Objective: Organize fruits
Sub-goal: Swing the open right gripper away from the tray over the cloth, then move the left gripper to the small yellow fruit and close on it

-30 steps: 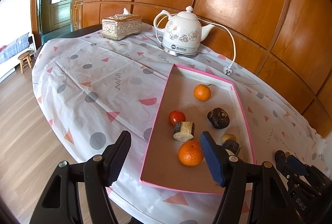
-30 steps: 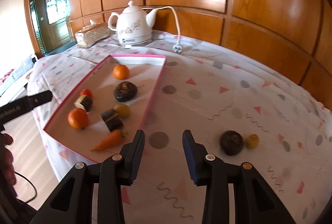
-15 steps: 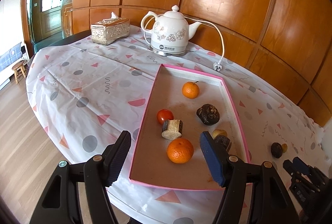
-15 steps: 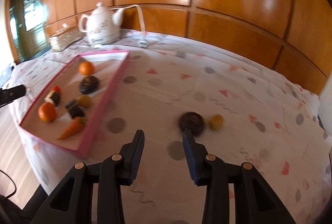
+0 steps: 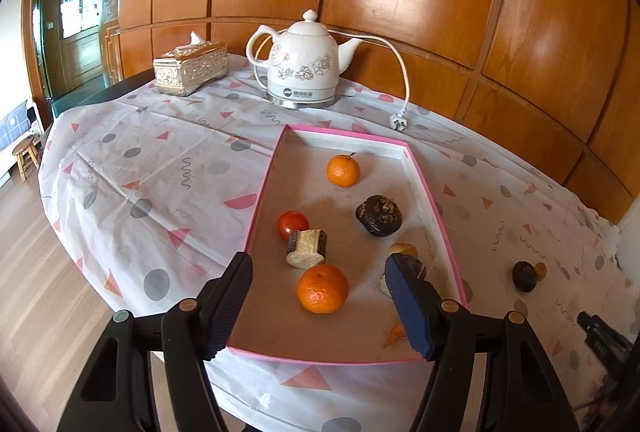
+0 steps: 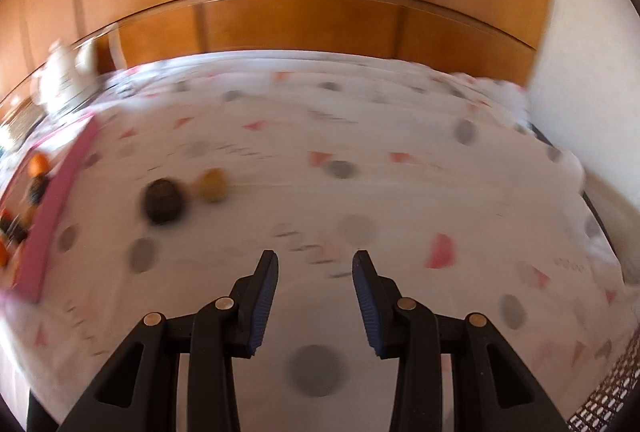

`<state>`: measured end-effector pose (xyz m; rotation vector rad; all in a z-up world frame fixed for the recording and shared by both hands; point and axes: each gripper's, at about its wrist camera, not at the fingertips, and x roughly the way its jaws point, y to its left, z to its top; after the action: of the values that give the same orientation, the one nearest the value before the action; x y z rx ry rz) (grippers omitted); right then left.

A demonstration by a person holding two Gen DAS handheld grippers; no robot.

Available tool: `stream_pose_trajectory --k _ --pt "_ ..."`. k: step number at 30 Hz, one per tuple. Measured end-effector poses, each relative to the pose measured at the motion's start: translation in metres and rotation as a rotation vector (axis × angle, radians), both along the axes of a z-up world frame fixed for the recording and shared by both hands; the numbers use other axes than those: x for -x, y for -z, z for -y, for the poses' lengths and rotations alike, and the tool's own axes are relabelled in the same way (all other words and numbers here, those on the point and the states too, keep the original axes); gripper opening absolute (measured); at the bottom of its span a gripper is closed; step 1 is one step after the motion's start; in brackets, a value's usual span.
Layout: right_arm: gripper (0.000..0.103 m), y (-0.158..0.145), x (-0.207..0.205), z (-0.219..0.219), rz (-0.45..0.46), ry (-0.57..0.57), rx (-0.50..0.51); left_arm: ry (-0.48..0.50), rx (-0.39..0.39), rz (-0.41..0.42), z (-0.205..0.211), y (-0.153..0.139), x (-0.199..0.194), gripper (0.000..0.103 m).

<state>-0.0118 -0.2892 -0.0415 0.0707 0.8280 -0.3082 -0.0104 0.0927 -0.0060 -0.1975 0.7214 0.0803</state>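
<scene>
Wood-panelled walls curve behind a table under a white cloth (image 5: 168,168) dotted with triangles and circles, where the pink tray (image 5: 260,204) holds two oranges (image 5: 322,288), a tomato (image 5: 293,224) and a dark fruit (image 5: 378,215). Since half a second ago, the right gripper (image 6: 315,262), gaping and empty, has swung rightward, so the loose dark fruit (image 6: 162,201) and the yellow one touching it (image 6: 212,185) now sit blurred at centre left. At lower centre the left gripper (image 5: 318,266), wide open and holding nothing, has closed in on the tray; a white kettle (image 5: 302,72) and tissue box (image 5: 190,68) stand behind, at upper centre.
</scene>
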Motion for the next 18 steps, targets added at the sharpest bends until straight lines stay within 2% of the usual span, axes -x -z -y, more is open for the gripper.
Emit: stream_pose_trajectory --k 9,18 --pt "0.039 0.008 0.009 0.063 -0.005 0.228 0.037 0.076 -0.015 0.002 0.018 -0.004 -0.002 0.069" --pt "0.039 0.021 0.011 0.099 -0.012 0.343 0.024 0.214 -0.047 -0.005 0.051 -0.01 -0.013 0.069"
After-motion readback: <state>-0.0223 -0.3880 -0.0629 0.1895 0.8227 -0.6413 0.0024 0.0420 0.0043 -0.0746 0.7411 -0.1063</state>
